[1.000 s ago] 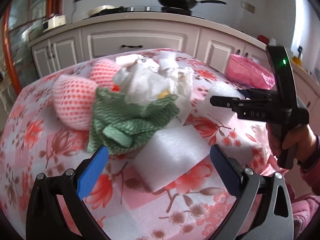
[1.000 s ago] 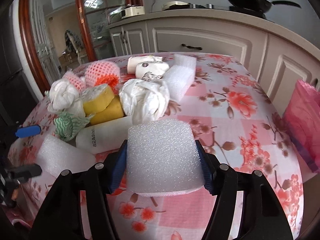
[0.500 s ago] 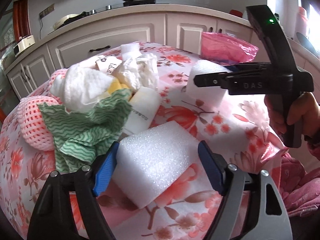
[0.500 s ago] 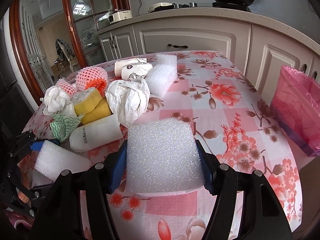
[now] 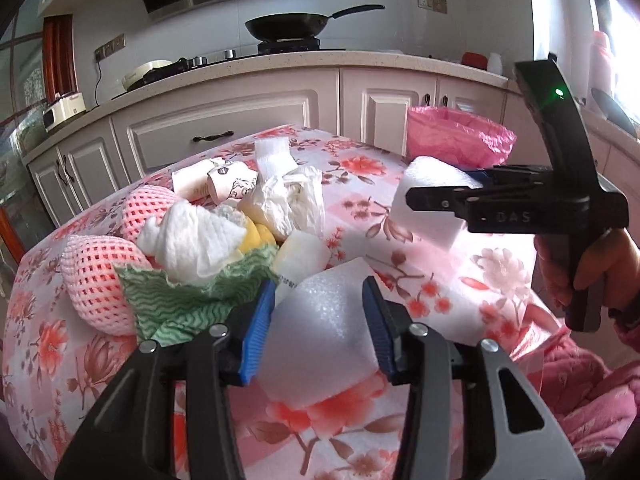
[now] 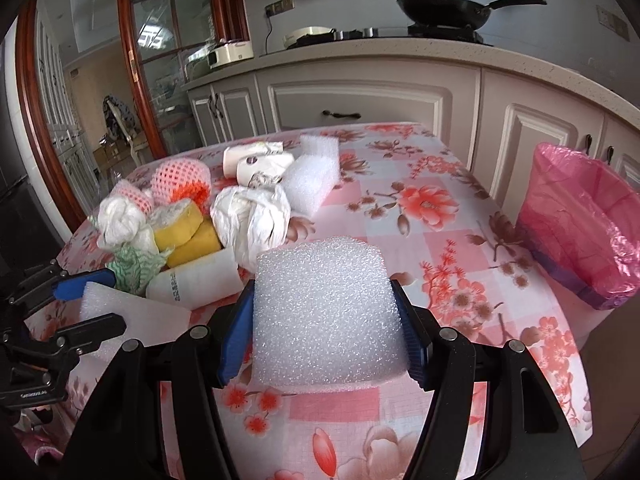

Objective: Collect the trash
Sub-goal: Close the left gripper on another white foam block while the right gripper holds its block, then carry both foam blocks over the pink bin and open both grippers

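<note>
Two blocks of white foam are held up, one in each tool. The foam block [image 5: 320, 336] in the left gripper [image 5: 318, 328] is smooth, soft and shaped like a thick slab; the blue pads [image 5: 256, 332] have just been closing and now squeeze its two sides. The other foam piece [image 6: 326, 312] is bumpy and full of tiny bubbles, and the right gripper [image 6: 324, 332] pinches it between its blue pads, with the block sticking out in front. On the table [image 6: 440, 240] lies a heap of trash: pink net fruit sleeves [image 5: 96, 276], a wavy green cloth [image 5: 180, 304], crumpled white paper [image 5: 192, 240], yellow sponges [image 6: 188, 232], a white bottle [image 6: 196, 276] on its side and one more foam pad [image 6: 316, 168] farther back. The table wears a shiny cloth with pink squares and red flowers. A pink plastic bag [image 6: 580, 224] stands open at the table's right edge, well apart from the heap. Behind are cream kitchen cupboards [image 6: 360, 100] and a black pan [image 6: 444, 10] on the stove. A hand [image 5: 592, 264] holds the right tool's grip.
</note>
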A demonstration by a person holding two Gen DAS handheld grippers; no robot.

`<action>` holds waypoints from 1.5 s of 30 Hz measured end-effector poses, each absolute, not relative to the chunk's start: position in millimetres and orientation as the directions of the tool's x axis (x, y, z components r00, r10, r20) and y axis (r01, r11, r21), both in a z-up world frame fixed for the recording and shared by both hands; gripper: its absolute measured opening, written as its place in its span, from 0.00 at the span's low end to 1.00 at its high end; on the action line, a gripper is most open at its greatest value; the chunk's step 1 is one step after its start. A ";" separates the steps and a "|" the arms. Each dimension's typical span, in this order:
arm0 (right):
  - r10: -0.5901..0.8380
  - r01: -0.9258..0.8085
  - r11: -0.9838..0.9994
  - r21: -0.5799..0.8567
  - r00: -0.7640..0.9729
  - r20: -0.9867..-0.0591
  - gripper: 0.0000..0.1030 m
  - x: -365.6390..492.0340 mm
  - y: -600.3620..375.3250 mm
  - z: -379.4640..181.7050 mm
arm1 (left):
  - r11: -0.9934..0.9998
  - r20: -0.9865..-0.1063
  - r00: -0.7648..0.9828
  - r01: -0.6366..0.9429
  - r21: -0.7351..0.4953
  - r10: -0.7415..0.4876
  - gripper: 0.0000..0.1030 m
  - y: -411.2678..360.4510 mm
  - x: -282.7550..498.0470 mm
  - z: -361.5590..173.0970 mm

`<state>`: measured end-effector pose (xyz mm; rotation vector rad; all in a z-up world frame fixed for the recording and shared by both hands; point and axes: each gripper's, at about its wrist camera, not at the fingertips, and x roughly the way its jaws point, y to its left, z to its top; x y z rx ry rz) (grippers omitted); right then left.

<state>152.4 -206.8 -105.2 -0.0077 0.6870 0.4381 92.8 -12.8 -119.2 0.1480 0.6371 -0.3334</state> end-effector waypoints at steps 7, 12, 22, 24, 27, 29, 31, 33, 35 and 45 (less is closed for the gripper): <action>0.378 -0.369 0.917 0.151 0.686 -0.622 0.60 152.3 -216.7 -107.4 | 0.938 -0.624 0.736 0.346 0.014 -0.262 0.42 -15.2 105.2 -127.1; 0.380 -0.360 0.919 0.163 0.691 -0.615 0.60 151.4 -218.7 -106.1 | 0.933 -0.596 0.751 0.360 0.010 -0.283 0.41 -20.4 102.5 -119.9; 0.320 -0.284 0.947 0.152 0.769 -0.553 0.60 156.5 -251.7 -77.6 | 0.926 -0.526 0.787 0.377 -0.001 -0.321 0.41 -38.0 129.4 -85.1; 0.300 -0.262 0.954 0.149 0.787 -0.540 0.60 158.6 -260.3 -72.7 | 0.928 -0.505 0.799 0.374 -0.007 -0.326 0.41 -44.4 138.0 -77.8; 0.269 -0.224 0.963 0.148 0.812 -0.518 0.60 161.4 -274.2 -65.3 | 0.928 -0.477 0.814 0.372 -0.011 -0.332 0.41 -56.7 151.3 -67.6; 0.241 -0.196 0.970 0.142 0.831 -0.502 0.60 162.6 -283.9 -60.2 | 0.929 -0.457 0.824 0.369 -0.016 -0.334 0.41 -67.9 162.0 -61.3; 0.212 -0.168 0.977 0.133 0.848 -0.485 0.60 164.0 -293.2 -53.6 | 0.929 -0.446 0.828 0.368 -0.027 -0.341 0.41 -76.8 171.8 -56.7; 0.181 -0.136 0.982 0.129 0.865 -0.468 0.60 165.6 -304.4 -47.4 | 0.927 -0.432 0.830 0.372 -0.041 -0.353 0.41 -90.3 184.0 -51.1; 0.148 -0.099 0.987 0.129 0.877 -0.457 0.60 169.1 -317.7 -43.1 | 0.922 -0.424 0.827 0.384 -0.053 -0.368 0.41 -102.6 194.6 -46.9; 0.004 0.051 0.992 0.117 0.904 -0.428 0.60 204.6 -398.0 -28.4 | 0.871 -0.369 0.799 0.488 -0.061 -0.474 0.41 -195.6 256.1 -19.8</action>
